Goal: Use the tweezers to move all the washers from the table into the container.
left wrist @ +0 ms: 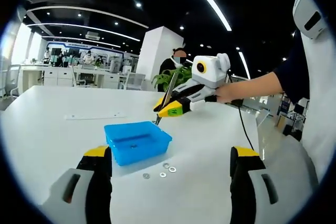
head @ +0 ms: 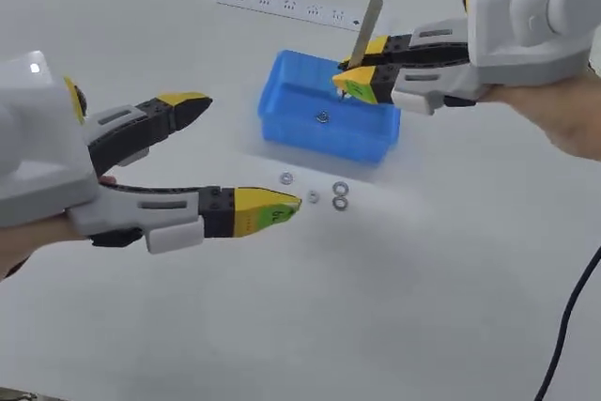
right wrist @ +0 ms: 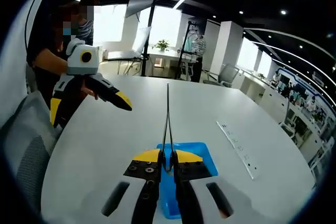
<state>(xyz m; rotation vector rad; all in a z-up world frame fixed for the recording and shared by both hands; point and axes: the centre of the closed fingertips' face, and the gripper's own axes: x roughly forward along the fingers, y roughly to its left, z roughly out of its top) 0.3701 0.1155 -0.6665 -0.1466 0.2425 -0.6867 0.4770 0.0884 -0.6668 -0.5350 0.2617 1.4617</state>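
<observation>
"What is sitting nearest the camera?"

"The left gripper [head: 246,153], low at the left. Its yellow-tipped jaws are gaping wide, with nothing between them."

"And the other one?"

"The right gripper [head: 346,83] is reaching in from the right. Its jaws are pressing together on the metal tweezers [head: 367,23]. The tweezers' tips are pointing down at the far rim of the blue container [head: 319,141]."

"Where are the small parts lying?"

"One washer [head: 322,117] is resting inside the container. Four more washers [head: 313,197] are lying on the white table [head: 394,307] just in front of it, near the left gripper's lower jaw. A white power strip [head: 282,5] is lying beyond the container."
</observation>
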